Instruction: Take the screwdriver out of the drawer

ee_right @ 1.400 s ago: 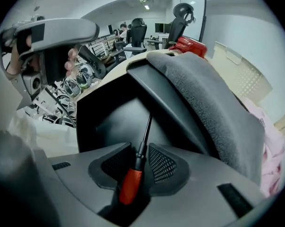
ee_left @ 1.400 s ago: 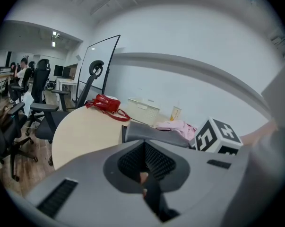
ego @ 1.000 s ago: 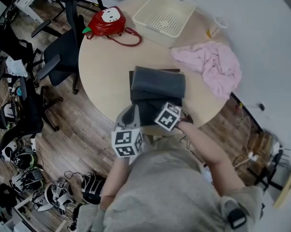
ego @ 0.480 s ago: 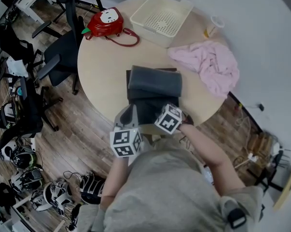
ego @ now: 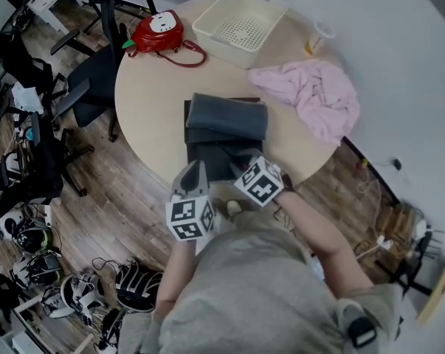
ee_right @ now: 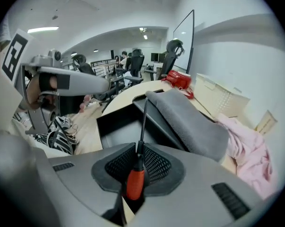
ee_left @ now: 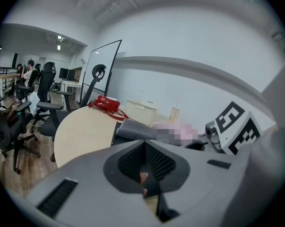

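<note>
A dark grey drawer box (ego: 228,116) lies mid-table with its black drawer (ego: 207,153) pulled out toward me. The screwdriver (ee_right: 135,181), red-handled with a black shaft, is clamped by its handle in my right gripper (ee_right: 138,155). Its shaft points out over the open drawer (ee_right: 114,126). In the head view the right gripper (ego: 243,162) hovers over the drawer's near right corner. My left gripper (ego: 192,174) hangs at the drawer's near left corner, jaws together with nothing in them (ee_left: 144,162).
On the round table (ego: 141,124) lie a pink cloth (ego: 311,94) at the right, a cream basket (ego: 240,24) and a cup (ego: 319,35) at the back, and a red bag (ego: 157,32) at the back left. Office chairs (ego: 89,80) stand to the left.
The right gripper has lifted and tilted at the drawer's near edge with the screwdriver in it. The left gripper has shifted slightly beside it.
</note>
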`<state>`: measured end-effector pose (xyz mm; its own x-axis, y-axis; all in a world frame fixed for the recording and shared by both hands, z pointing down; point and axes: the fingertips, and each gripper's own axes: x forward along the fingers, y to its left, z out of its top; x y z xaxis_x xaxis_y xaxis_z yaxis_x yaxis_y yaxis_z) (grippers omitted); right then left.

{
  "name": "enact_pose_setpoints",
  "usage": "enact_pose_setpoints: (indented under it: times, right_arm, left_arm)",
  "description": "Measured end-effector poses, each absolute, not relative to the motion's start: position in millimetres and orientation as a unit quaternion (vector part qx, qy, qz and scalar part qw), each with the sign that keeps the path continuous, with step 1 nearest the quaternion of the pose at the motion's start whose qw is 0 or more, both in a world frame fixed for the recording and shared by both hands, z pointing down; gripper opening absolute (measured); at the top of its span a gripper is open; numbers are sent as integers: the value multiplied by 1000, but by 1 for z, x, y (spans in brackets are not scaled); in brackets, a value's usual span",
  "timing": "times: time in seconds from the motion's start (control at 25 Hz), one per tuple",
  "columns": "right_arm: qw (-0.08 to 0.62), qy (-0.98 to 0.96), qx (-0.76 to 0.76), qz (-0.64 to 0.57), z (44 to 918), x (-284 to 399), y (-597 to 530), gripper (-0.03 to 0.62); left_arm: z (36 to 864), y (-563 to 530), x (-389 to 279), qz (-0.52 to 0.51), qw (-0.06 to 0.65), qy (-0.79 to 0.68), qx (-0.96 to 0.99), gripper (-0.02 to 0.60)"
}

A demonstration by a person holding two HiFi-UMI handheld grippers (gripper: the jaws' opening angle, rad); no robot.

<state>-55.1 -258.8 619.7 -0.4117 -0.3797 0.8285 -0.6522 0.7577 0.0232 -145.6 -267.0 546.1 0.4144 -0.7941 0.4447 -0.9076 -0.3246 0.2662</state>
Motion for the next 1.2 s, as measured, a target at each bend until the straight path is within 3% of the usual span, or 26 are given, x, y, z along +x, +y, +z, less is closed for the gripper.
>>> enact_pose_setpoints:
  times: [0.64,1.2]
  right_arm:
    - [241,-821,499,137,530,-51,-214,54]
    - [167,-791,574,135,497,-63,-99,54]
  left_arm:
    - [542,-188,-146,143,231,-463,844,-2]
    - [514,-93,-164,135,194,-425,874,-2]
